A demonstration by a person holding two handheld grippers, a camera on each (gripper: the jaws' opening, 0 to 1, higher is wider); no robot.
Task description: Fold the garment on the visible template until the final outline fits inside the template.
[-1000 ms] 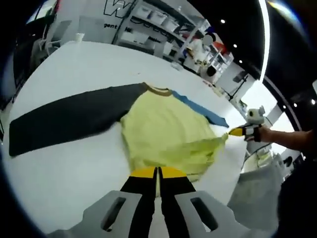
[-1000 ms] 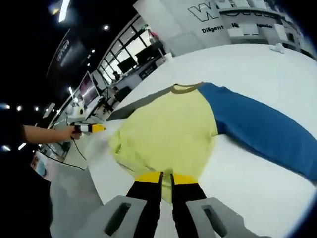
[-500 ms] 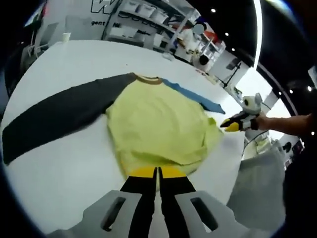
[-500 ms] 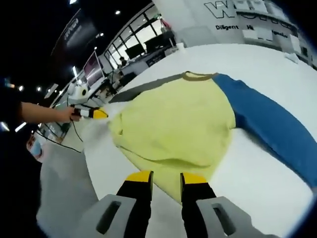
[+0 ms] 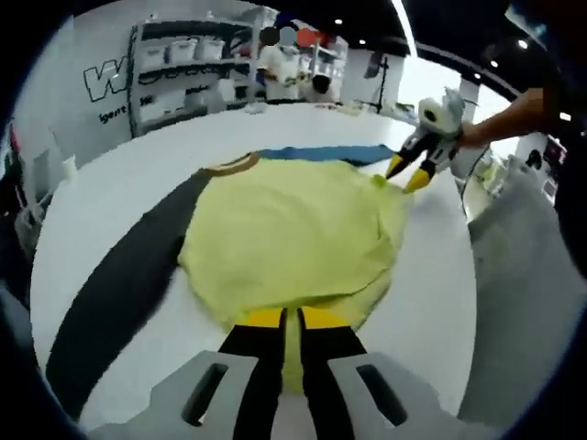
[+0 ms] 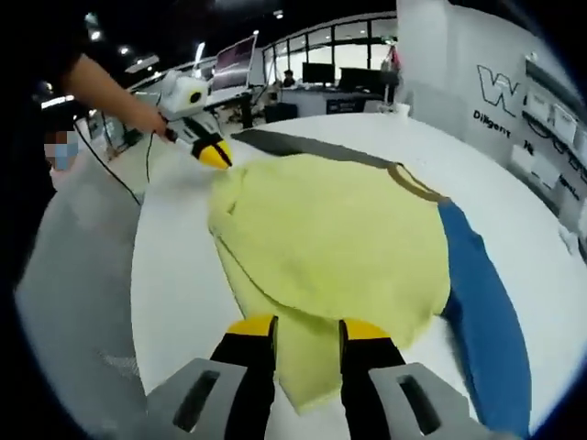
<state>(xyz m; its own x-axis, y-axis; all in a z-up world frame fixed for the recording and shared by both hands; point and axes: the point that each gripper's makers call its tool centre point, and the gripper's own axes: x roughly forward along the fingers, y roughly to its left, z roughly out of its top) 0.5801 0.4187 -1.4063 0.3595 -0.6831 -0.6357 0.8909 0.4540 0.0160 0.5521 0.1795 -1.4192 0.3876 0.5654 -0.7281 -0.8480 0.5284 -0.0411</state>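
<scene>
A long-sleeved shirt lies spread on the white round table [image 5: 110, 183]. Its body is yellow [image 5: 284, 229] [image 6: 339, 238], with a dark grey sleeve [image 5: 119, 284] [image 6: 293, 145], a blue sleeve [image 5: 321, 154] [image 6: 481, 312] and a brown collar [image 5: 229, 165] [image 6: 417, 183]. My left gripper [image 5: 284, 319] is shut on the yellow hem, and it shows far off at a hem corner [image 6: 215, 154]. My right gripper [image 6: 309, 328] stands open just above the hem's other end, jaws apart, holding nothing. In the left gripper view it hovers by that corner [image 5: 410, 172].
The table's edge [image 5: 459, 302] [image 6: 147, 275] drops to grey floor. Shelves with white boxes [image 5: 183, 55] and people stand beyond. Desks with monitors [image 6: 321, 78] line the far side. A cable [image 6: 115, 174] hangs off the table. A hand [image 5: 500, 115] holds the right gripper.
My right gripper has opened and let go of the yellow hem, which has dropped onto the table. The left gripper stays shut on its corner. Both views have swung round.
</scene>
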